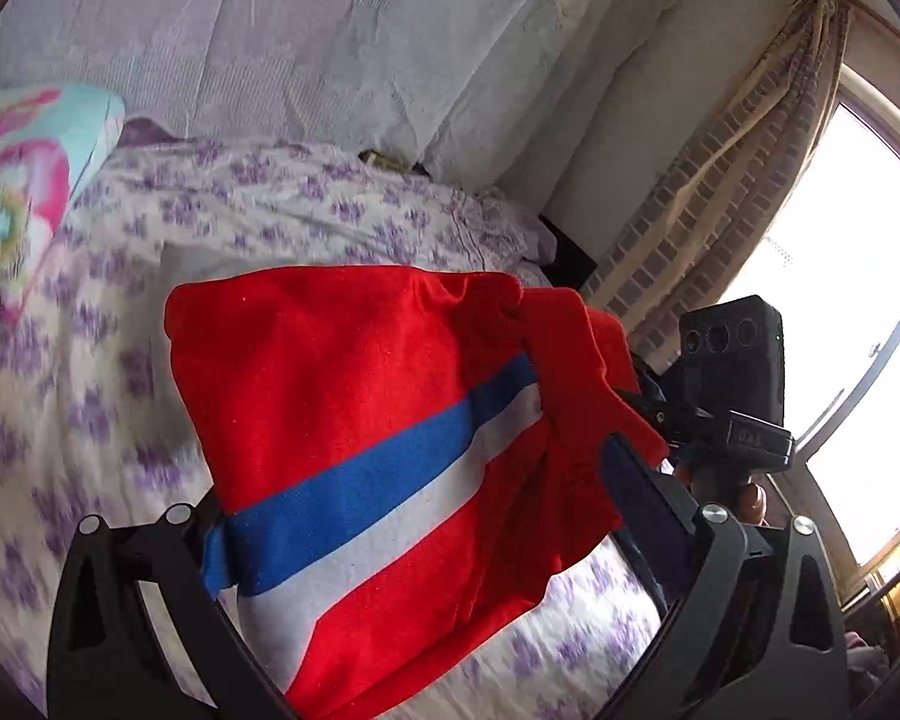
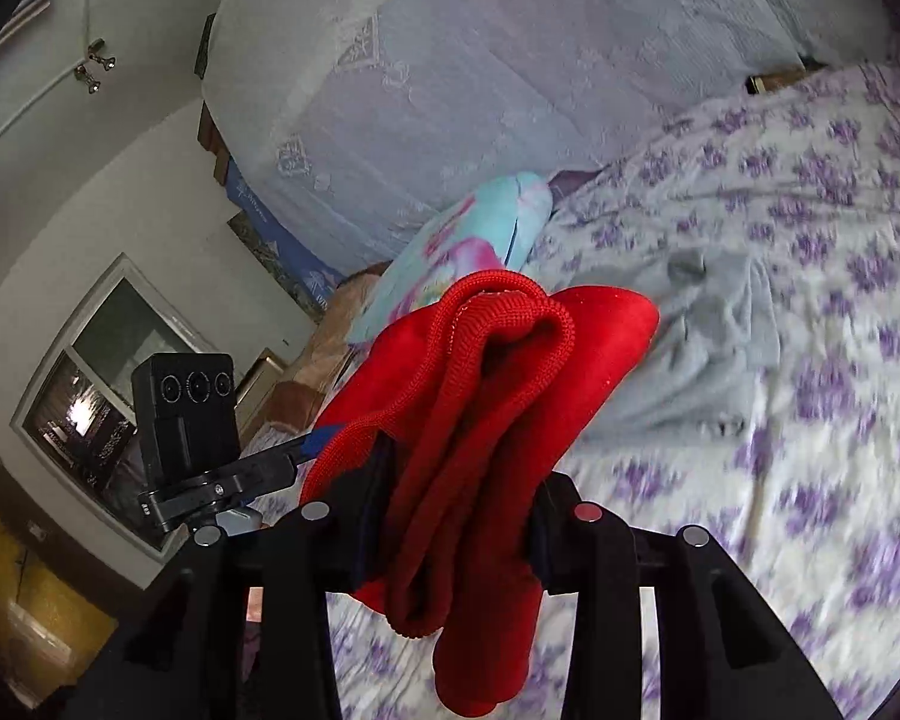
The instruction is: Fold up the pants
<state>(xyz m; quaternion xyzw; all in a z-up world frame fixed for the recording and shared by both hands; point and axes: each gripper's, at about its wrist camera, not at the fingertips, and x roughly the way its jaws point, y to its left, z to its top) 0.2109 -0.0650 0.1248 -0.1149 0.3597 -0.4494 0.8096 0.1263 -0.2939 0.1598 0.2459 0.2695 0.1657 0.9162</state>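
While both claws pinch it, one pair of red pants (image 1: 354,420) hangs above the bed (image 1: 90,408).
The left claw (image 1: 402,516) grips the striped part (one blue stripe, one white); the right claw (image 2: 456,498) squeezes the bunched red cloth between its fingers.

- The pants (image 2: 486,420) are showing soft matt red cloth with a ribbed knit hem.
- The right hand-held gripper (image 2: 456,516) is looking like matt black plastic with shiny metal bolts.
- The bedsheet (image 2: 810,300) is appearing as thin, wrinkled floral cloth.
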